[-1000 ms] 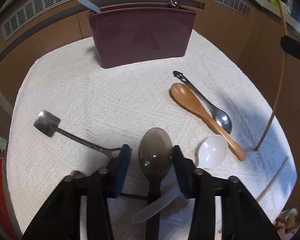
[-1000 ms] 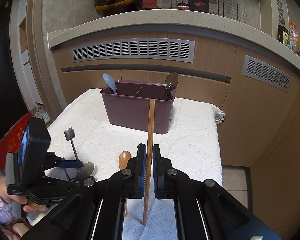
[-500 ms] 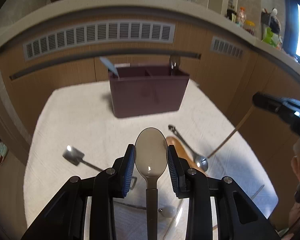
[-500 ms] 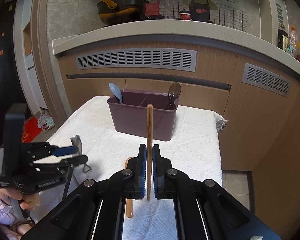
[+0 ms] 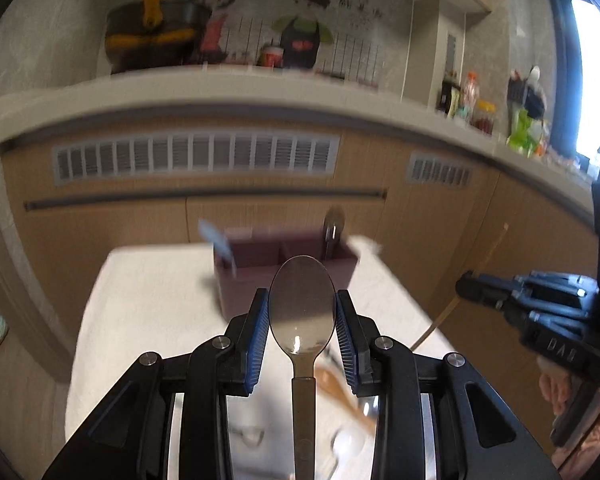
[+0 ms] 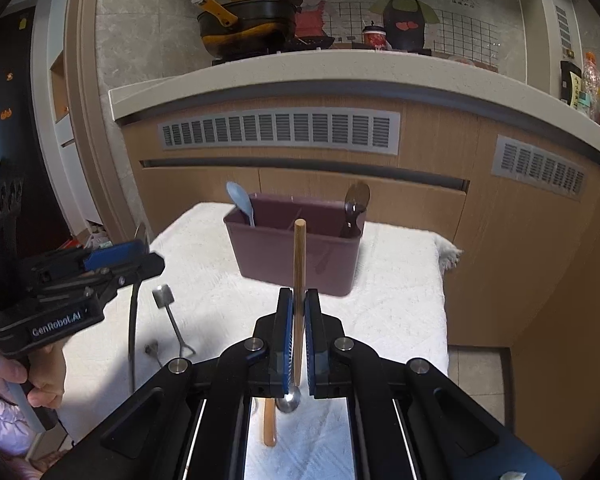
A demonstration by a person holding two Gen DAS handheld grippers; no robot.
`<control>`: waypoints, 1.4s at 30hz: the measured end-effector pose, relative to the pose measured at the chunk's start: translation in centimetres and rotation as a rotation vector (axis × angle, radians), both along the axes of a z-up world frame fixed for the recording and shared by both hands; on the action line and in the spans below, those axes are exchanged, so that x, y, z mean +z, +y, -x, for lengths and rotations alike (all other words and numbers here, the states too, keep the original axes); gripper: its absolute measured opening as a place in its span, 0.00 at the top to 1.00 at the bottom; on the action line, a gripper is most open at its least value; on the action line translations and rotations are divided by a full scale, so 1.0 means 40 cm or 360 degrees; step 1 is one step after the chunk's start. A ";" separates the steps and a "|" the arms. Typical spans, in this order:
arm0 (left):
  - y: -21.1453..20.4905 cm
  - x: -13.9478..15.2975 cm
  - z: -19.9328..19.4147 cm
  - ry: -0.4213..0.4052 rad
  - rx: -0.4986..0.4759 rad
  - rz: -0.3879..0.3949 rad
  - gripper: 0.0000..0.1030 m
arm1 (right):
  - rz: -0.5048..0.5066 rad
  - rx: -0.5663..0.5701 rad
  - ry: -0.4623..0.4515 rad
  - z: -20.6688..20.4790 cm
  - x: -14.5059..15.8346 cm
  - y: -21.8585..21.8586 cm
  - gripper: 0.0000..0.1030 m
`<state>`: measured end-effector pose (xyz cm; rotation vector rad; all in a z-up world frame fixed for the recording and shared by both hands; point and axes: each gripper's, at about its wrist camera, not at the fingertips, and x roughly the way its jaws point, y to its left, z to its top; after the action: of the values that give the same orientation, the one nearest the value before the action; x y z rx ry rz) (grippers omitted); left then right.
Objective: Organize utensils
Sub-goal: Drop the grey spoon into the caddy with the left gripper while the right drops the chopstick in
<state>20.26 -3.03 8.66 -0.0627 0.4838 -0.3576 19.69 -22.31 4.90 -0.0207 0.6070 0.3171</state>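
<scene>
Well, smooth oval metal spoon (image 5: 302,312) btwn ribbed blue jaws (upright).

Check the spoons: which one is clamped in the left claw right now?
The dark translucent spoon, bowl up between the left claw pads. The light blue spoon stands in the maroon caddy; the wooden spoon lies on the cloth.

The left wrist view is smeared; the purple box (image 5: 288,276) looks fuzzy and the blue spoon (image 5: 216,244) in it is just a streak; the big spoon (image 5: 302,308) hides the middle of the box, and its handle runs off the bottom edge; the wooden spoon (image 5: 342,398) and the white spoon (image 5: 346,446) are blurry; in the right wrist view, the gripper (image 6: 299,320) covers the low end of the chopstick (image 6: 299,264); the metal spoon (image 6: 289,400) shows only its bowl.
</scene>
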 end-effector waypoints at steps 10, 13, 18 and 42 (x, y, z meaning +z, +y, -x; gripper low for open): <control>0.019 0.220 -0.194 -0.0483 0.0155 0.0226 0.67 | -0.0028 -0.0031 -0.0447 -0.129 0.306 -0.015 0.96; 0.008 0.215 -0.257 -0.0507 0.0160 0.0231 0.67 | 0.0012 -0.0066 -0.0472 -0.184 0.316 -0.003 0.96; 0.001 0.182 -0.323 -0.0548 0.0187 0.0260 0.67 | 0.0050 -0.0064 -0.0389 -0.275 0.277 0.010 0.96; 0.030 -0.172 -0.439 0.0032 0.0254 0.0079 0.39 | 0.0130 0.0115 0.0167 -0.431 -0.068 0.088 0.39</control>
<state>37.83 -1.83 1.76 -0.1524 0.4863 -0.2124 36.92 -18.81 2.18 -0.1051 0.7245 0.3648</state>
